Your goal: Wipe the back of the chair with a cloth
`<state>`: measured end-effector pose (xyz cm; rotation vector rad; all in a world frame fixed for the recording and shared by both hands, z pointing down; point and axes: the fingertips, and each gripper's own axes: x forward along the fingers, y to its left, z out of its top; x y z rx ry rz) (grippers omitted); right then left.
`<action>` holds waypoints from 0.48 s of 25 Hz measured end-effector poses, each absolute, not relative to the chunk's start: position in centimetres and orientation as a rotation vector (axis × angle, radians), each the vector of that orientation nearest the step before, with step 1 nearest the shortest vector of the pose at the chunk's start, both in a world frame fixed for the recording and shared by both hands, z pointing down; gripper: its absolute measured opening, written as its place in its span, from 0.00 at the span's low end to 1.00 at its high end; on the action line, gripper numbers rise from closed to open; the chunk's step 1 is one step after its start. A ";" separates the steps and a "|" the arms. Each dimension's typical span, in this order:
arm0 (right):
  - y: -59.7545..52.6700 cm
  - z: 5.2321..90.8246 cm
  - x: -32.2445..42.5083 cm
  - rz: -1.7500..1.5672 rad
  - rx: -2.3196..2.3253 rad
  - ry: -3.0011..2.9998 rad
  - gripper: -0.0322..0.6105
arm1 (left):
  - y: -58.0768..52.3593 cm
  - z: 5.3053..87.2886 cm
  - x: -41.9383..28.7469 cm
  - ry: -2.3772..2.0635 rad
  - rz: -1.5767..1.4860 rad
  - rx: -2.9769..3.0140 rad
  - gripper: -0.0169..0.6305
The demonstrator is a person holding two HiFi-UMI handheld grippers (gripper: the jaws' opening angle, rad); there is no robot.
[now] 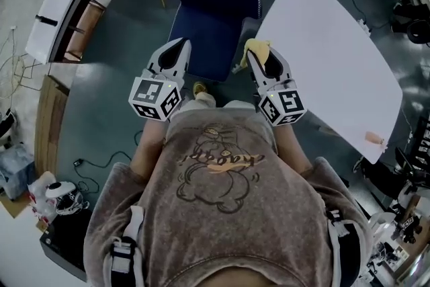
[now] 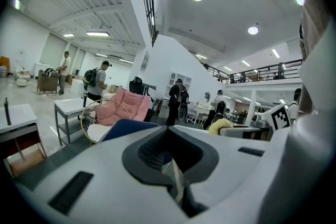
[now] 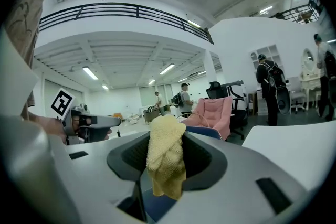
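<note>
Floor (image 1: 111, 87), chair (image 1: 213, 13), cloth (image 3: 166, 152) in right gripper (image 3: 164, 173)

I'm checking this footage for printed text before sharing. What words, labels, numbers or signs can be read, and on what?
Nothing reads clearly.
Sweater: orange lettering across the cartoon print, upside down and too stylised to read.
Left tongs and right tongs: cubes carry black-and-white square codes, no letters or digits.

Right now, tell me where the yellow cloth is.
The yellow cloth is clamped in the right gripper; in the head view it sits between the blue chair and the white table.
</note>
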<state>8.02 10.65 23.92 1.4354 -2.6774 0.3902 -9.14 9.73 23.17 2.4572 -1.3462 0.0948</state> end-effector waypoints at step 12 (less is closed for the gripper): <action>4.4 25.0 9.9 0.418 1.556 -2.583 0.32 | 2.3 24.6 -7.7 -1.259 0.127 2.469 0.04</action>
